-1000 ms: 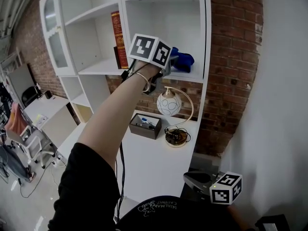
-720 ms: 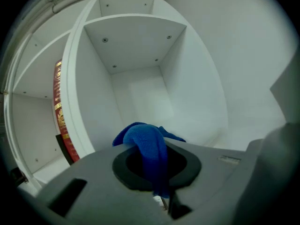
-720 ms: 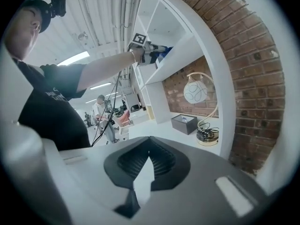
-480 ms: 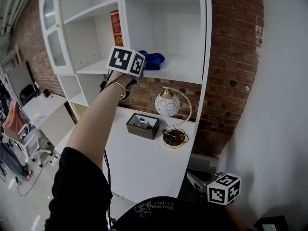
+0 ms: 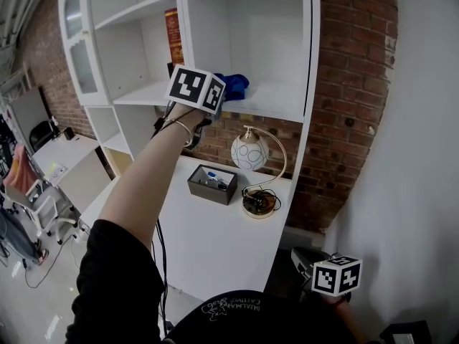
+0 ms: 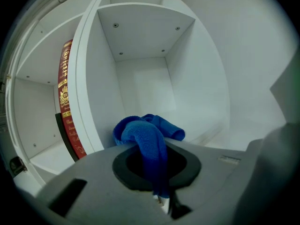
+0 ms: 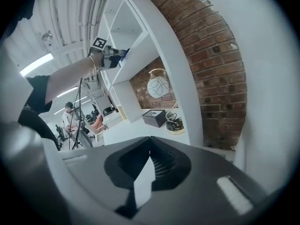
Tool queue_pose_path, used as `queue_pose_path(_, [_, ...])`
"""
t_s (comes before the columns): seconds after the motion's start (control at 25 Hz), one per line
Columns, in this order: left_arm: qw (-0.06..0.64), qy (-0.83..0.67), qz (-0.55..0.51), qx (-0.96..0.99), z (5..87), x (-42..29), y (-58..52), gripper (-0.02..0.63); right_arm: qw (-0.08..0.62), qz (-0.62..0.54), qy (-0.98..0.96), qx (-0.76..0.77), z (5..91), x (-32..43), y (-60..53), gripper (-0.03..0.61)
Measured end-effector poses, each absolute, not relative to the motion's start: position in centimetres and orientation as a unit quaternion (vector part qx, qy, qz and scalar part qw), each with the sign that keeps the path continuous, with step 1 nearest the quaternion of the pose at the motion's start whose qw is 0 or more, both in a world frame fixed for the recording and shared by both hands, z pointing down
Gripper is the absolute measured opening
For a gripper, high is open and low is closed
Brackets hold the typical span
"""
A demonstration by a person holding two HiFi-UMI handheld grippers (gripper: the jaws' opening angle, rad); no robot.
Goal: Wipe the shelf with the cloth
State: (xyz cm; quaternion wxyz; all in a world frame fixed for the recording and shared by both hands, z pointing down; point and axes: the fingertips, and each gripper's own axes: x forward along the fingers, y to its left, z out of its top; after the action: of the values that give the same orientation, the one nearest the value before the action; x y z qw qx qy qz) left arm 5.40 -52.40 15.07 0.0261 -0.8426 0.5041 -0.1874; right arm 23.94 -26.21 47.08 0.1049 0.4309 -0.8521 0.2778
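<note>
The blue cloth [image 6: 147, 135] is bunched at the front left of the open shelf [image 5: 280, 102], close to the white divider wall, and seems to rest on the board. One end runs down into the left gripper [image 6: 161, 198], whose jaws pinch it w/ almost no gap. In the head view this gripper is raised at the shelf's front edge. A red book [image 5: 173, 34] stands in the next compartment, i.e. beyond the divider. Below are a globe lamp [image 5: 249, 151] and a black box [image 5: 211, 185] on the desk. The right gripper [image 7: 145, 177] hangs low by the person's side, jaws pressed together w/ nothing between them.

Step, as I judge: wiping in progress, at the left end of a stroke. Next move probably needs light pressure downward and a sweep to the right, esp. toward the back corner, w/o loosening the pinch.
</note>
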Motion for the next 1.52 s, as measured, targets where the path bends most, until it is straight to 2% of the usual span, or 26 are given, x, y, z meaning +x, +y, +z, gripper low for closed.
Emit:
queue_pose_path(0.4, [0.055,0.463,-0.215,-0.858,15.3,10.4,-50.3,0.012,0.088,0.276,-0.862,0.415,46.6,23.8,-26.5,-0.003])
queue_pose_path(0.8, [0.059,0.414,-0.227,-0.880,15.7,15.3,-48.1,0.012,0.100,0.264,-0.875,0.395,47.1,22.2,-25.5,-0.003])
queue_pose_path(1.04, [0.052,0.347,-0.221,-0.910,16.5,20.6,-45.3,0.015,0.086,0.258,-0.897,0.348,47.1,19.4,-24.1,-0.003])
queue_pose_path(1.52, [0.033,0.299,-0.204,-0.932,17.2,22.5,-44.1,0.017,0.151,0.221,-0.907,0.325,48.7,16.6,-22.0,0.006])
